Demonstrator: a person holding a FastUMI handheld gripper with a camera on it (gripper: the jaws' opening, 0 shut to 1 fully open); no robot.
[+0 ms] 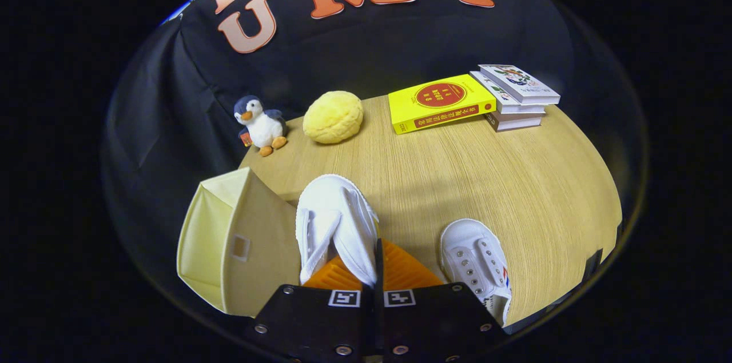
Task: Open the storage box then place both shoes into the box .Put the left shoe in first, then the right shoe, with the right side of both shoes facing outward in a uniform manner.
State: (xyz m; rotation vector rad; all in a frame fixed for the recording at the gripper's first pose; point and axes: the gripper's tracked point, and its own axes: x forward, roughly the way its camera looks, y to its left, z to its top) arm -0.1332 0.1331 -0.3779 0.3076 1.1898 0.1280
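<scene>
Gripper view: jaws clamped on one shoe, second shoe beside, one box.

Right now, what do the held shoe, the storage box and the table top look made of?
Held shoe, pinched between the jaws: white canvas by its matte weave, likely.
Storage box beside it: pale yellow fabric over stiff panels, judging by soft folds.
Table top: light wood grain, matte; could be laminate.

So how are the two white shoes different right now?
The held shoe is pinched in the gripper, jaws shut on its side, lifted beside the storage box. The other shoe lies free on the table, showing eyelets and a striped tag. Both are white canvas.
</scene>
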